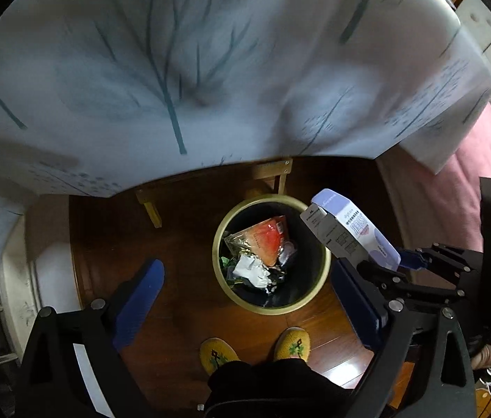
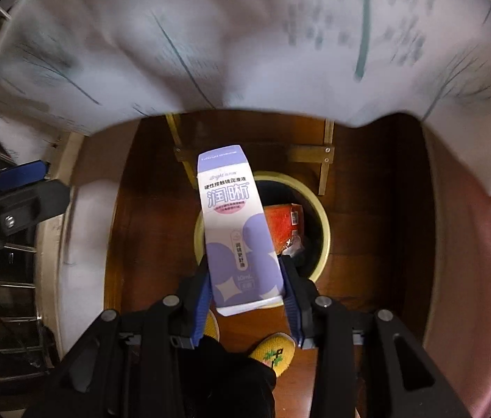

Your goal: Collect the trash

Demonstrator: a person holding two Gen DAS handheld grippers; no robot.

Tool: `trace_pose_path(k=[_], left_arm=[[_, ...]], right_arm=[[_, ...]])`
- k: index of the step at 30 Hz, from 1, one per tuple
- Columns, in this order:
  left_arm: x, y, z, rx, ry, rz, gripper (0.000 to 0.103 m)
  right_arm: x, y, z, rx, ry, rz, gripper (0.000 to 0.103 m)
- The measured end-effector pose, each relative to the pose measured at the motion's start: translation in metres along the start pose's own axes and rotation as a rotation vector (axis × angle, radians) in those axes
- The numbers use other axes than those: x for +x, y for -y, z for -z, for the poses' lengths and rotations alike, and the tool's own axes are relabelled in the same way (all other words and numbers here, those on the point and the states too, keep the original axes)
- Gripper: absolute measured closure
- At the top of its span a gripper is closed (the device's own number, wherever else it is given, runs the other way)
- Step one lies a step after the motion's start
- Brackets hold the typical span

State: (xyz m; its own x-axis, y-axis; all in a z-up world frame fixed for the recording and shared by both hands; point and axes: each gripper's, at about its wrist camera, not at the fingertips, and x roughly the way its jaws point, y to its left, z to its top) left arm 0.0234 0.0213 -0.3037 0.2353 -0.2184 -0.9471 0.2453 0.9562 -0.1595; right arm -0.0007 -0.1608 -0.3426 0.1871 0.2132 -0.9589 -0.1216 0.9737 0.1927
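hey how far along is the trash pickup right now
Done: the bin already holds an orange packet and crumpled wrappers. In hand: the right gripper is clamped on a purple carton above the bin's rim. Left: dropping it in. The left gripper is open and empty.

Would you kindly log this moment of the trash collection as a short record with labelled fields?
right gripper: right gripper shut on the purple and white carton, held above the bin
left gripper: left gripper open, holding nothing, hanging over the bin
bin: round trash bin with a yellowish rim, on the wooden floor
bin contents: red packet, crumpled white paper, other wrappers
carton state: not yet dropped; top flap open
surroundings: leaf-print white cloth above, yellow slippers below
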Motion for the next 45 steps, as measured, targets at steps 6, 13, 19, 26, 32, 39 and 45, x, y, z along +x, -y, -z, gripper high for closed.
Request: trace_pose_path(k=[6, 13, 19, 26, 32, 39, 45], left_arm=[[0.032, -0.006, 0.003, 0.014, 0.003, 0.009, 0.007], [0.044, -0.011, 0.004, 0.029, 0.025, 0.019, 0.007], [0.033, -0.009, 0.001, 0.034, 0.044, 0.044, 0.007], [0.014, -0.005, -0.002, 0.046, 0.071, 0.059, 0.007], [-0.009, 0.003, -0.002, 0.060, 0.081, 0.074, 0.007], [-0.060, 0.018, -0.004, 0.077, 0.103, 0.097, 0.007], [-0.116, 0.030, -0.010, 0.071, 0.123, 0.103, 0.007]], right_arm=[[0.044, 0.010, -0.007, 0.015, -0.028, -0.011, 0.065], [0.061, 0.011, -0.006, 0.009, -0.005, -0.003, 0.047], [0.049, 0.006, -0.008, 0.018, 0.026, -0.007, 0.047], [0.020, -0.003, -0.007, 0.046, 0.074, -0.010, 0.047], [-0.013, -0.009, -0.010, 0.073, 0.107, -0.005, 0.045], [-0.071, -0.021, -0.020, 0.071, 0.147, -0.003, 0.045], [-0.130, -0.033, -0.027, 0.057, 0.164, 0.005, 0.045]])
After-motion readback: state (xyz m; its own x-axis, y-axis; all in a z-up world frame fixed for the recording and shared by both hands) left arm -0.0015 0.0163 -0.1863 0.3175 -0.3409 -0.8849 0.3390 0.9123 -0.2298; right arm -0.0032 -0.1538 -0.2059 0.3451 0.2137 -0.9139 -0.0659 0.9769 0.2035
